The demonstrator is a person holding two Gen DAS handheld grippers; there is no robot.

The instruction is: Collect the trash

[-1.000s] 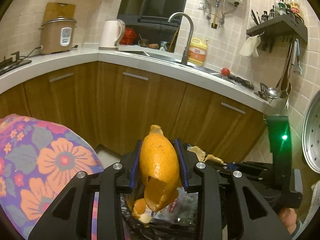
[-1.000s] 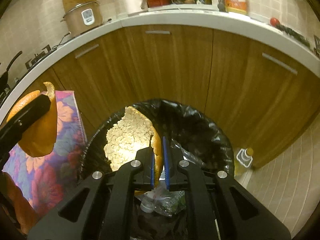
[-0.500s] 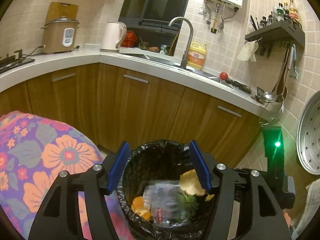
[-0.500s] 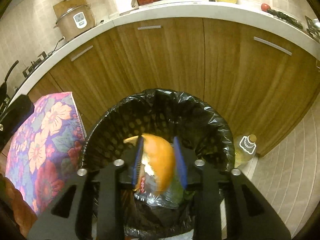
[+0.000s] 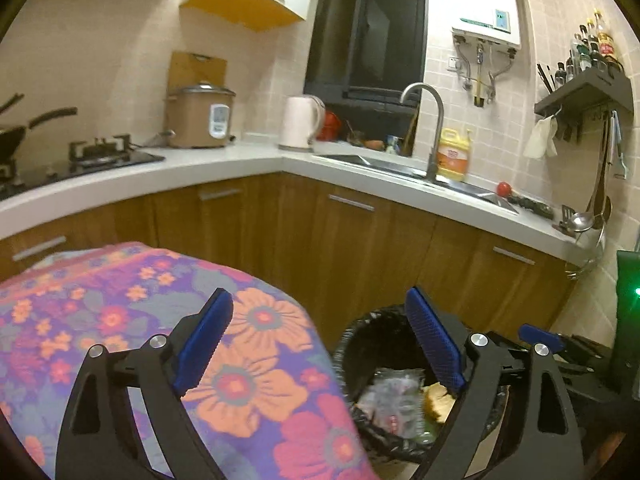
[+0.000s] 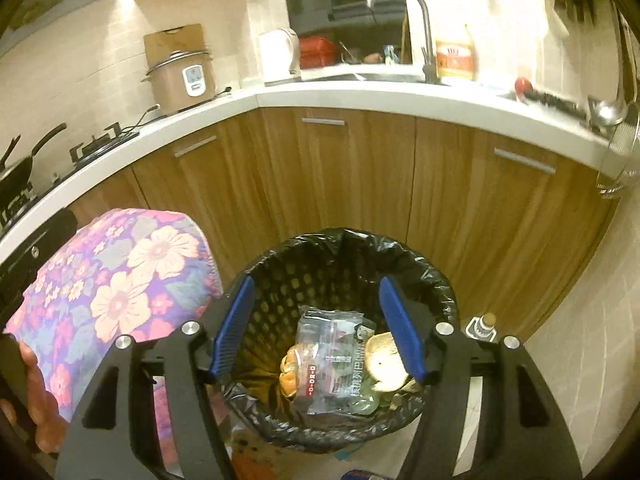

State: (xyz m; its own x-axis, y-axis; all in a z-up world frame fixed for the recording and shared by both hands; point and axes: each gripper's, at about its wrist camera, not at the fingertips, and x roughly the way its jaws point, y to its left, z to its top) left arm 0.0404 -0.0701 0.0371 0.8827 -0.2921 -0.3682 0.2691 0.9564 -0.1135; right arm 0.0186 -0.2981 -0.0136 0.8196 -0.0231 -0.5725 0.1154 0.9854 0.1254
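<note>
Two curled orange peels (image 6: 384,360) lie with a crinkled clear plastic wrapper (image 6: 328,360) inside a round latticed bin lined with a glossy black bag (image 6: 436,276), below the right gripper (image 6: 318,328) and right of the left gripper (image 5: 320,340), both just opened, empty, beside a flowered cloth (image 5: 120,300).

A kitchen in warm, dim light. Pale tiled walls (image 5: 256,92) rise behind a white counter (image 5: 224,162) that bends round the far corner over wooden cabinets (image 6: 340,176). A dark window (image 5: 372,28) sits above the sink (image 5: 384,162); pale floor tiles (image 6: 580,360) lie at right.
</note>
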